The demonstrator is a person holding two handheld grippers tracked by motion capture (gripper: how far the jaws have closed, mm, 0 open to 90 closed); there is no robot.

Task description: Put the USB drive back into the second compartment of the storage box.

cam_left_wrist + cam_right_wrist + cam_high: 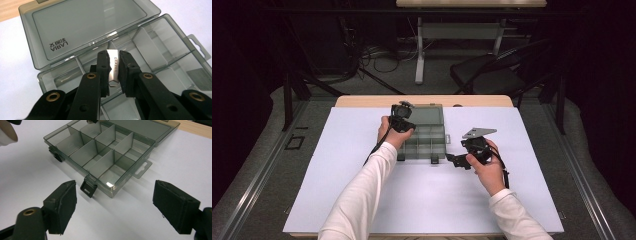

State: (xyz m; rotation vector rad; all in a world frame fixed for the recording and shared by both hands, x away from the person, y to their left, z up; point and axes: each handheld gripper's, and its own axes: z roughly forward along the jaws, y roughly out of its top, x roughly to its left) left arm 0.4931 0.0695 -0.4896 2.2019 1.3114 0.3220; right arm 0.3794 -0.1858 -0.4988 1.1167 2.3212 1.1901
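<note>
A smoky clear compartment box (428,134) lies open on the white mat, its lid (85,22) folded back flat. My left gripper (114,68) hovers over the box's left compartments, shut on a white eraser (113,67) printed with ERASER. In the high view that left gripper (402,120) sits at the box's left side. My right gripper (113,207) stands open wide on the mat near the box's front right corner (112,187), nothing between its pads. From above, the right gripper (457,160) lies just right of the box (100,152).
The white mat (362,150) covers a wooden table (362,101). Two black latches (88,188) hang from the box's front edge, and a hang tab (142,168) juts from its right side. A dark chair (492,70) and cables stand on the floor beyond.
</note>
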